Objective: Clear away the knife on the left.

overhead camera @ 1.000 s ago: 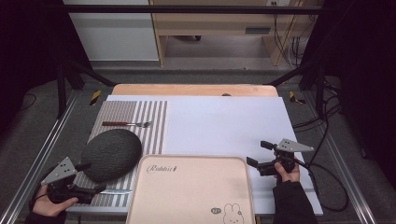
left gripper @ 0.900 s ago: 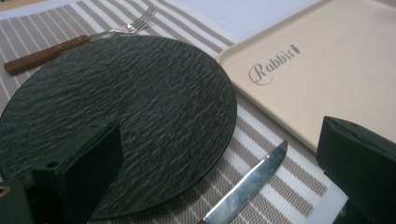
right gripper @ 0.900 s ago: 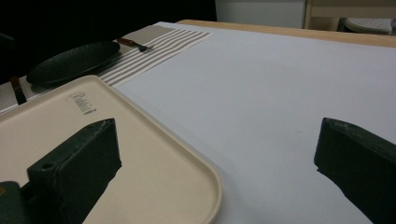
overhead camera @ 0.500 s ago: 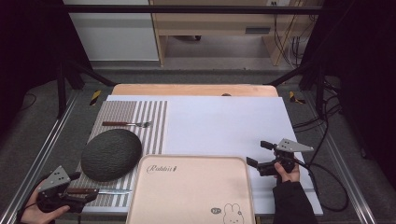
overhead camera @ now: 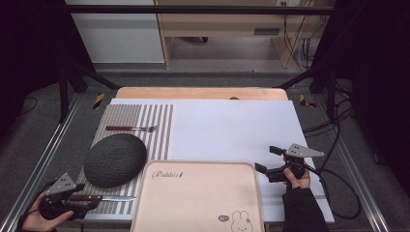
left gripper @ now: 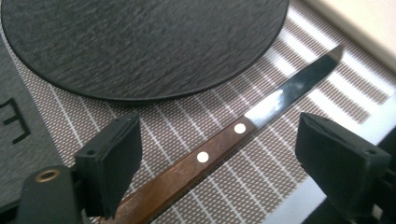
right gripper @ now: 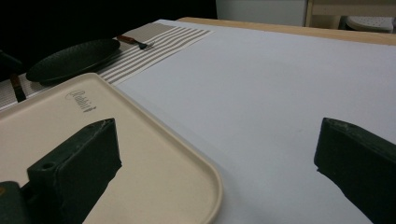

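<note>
Your beige rectangular tray carries the script "Rabbit" and a rabbit drawing, and lies bare; the round black slate plate on the striped woven placemat holds nothing; your left gripper has just been closing, jaws spread astride the wooden-handled knife just beside the plate, pads off it; your right gripper stands wide; its view shows the wooden-handled fork.

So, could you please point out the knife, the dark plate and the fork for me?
knife (left gripper: 205,156): left gripper view, on the wooden handle by the rivets.
dark plate (overhead camera: 115,159): high view, middle of its surface.
fork (overhead camera: 131,128): high view, mid-length, where handle meets metal.
</note>
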